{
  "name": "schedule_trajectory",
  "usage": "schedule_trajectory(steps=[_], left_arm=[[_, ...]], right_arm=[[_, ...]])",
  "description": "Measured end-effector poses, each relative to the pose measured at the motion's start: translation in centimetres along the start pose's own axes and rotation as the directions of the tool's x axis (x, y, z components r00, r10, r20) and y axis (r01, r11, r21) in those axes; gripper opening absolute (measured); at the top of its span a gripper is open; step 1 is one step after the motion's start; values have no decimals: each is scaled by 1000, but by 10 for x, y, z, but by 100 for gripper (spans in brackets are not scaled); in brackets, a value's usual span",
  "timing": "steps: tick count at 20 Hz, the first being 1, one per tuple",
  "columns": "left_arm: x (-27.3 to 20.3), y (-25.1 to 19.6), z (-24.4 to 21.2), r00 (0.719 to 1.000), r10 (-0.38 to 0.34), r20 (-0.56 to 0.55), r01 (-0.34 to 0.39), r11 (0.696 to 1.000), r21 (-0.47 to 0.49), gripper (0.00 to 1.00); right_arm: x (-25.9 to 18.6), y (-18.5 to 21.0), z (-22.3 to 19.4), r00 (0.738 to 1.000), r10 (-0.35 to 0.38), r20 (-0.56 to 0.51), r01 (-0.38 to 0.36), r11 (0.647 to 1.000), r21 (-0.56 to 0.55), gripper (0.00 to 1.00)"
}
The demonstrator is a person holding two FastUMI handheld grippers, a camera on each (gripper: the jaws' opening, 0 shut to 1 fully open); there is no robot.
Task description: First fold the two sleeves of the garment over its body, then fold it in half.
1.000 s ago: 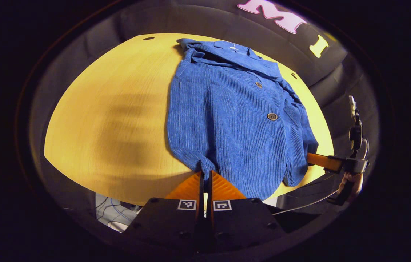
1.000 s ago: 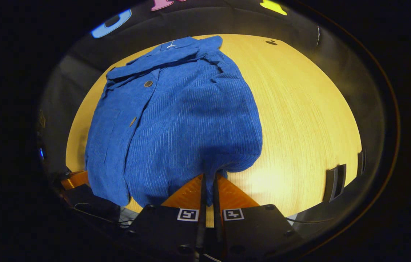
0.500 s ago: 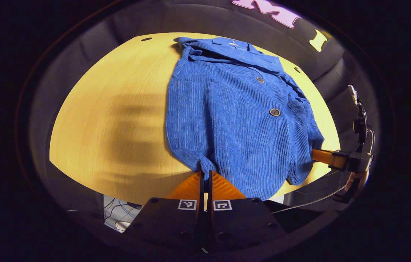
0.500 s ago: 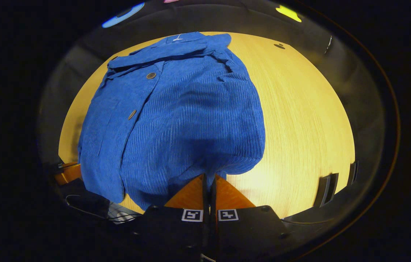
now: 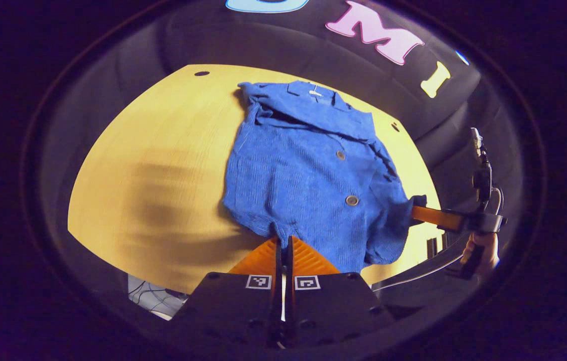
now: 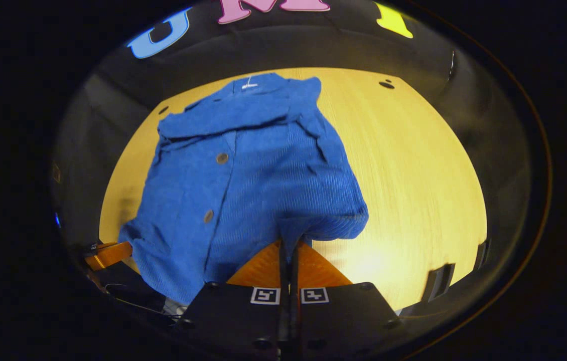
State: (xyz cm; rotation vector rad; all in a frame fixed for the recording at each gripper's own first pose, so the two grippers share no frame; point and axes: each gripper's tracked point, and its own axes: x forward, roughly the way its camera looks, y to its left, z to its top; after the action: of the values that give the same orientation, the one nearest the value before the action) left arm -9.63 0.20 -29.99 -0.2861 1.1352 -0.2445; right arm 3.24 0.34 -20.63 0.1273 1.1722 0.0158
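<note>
The left gripper (image 5: pixel 283 239) has its two fingers pressed together on a pinch of the near hem of the blue corduroy button-front garment (image 5: pixel 308 175). The right gripper (image 6: pixel 288 244) does likewise, fingers closed on the cloth at the opposite near corner. In the left gripper view the right gripper also shows to the side of the garment, with the hand (image 5: pixel 481 248) that carries it below and behind it, its fingers reaching into the hem's far corner.

Holding both near corners at once looks like the grip for the second fold. The sleeves appear to lie already over the body, since none trails out past the garment's sides, so the step in hand is judged to be carrying the hem towards the collar (image 6: pixel 243 100). Near each gripper the cloth bunches and lifts a little, while the middle of the garment and its collar end lie flat.

The garment lies on the pale yellow wooden tabletop (image 5: pixel 163 150), its collar at the far side and its hem at the near edge, closest to both grippers. Two round brown buttons (image 6: pixel 222 158) run down its front. Bare tabletop lies to each side of the garment.
</note>
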Motion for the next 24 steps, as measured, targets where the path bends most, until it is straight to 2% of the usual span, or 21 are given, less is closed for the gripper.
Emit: schedule_trajectory(steps=[4,10,15,17,18,20,21,22,23,24], left_arm=[[-11,-5,83,993,-29,113,25,999,39,1],[-5,-7,211,966,-37,255,11,994,105,1],[49,27,325,926,-15,377,-53,984,170,1],[80,37,359,918,-10,397,-67,981,181,0],[97,44,373,915,-5,404,-80,978,194,0],[130,52,396,906,-5,423,-103,967,232,0],[147,54,400,915,-12,404,-98,963,251,0],[164,61,397,925,6,380,-108,963,248,14],[177,67,396,929,47,366,-139,963,229,40],[183,75,394,925,88,369,-176,961,214,67]], right_arm=[[-10,18,81,992,45,120,-43,999,-23,1],[-2,33,202,957,69,282,-63,998,-30,1],[50,21,303,928,32,370,-24,999,-26,0],[82,18,339,906,13,423,-14,1000,-1,1],[98,15,352,895,-2,445,0,1000,5,1],[136,9,362,892,-28,452,20,1000,23,0],[153,9,361,900,-30,435,18,999,31,4],[165,8,356,906,-40,422,27,999,36,12],[171,6,357,906,-51,420,43,999,28,46],[171,2,360,894,-66,443,71,997,4,80]])
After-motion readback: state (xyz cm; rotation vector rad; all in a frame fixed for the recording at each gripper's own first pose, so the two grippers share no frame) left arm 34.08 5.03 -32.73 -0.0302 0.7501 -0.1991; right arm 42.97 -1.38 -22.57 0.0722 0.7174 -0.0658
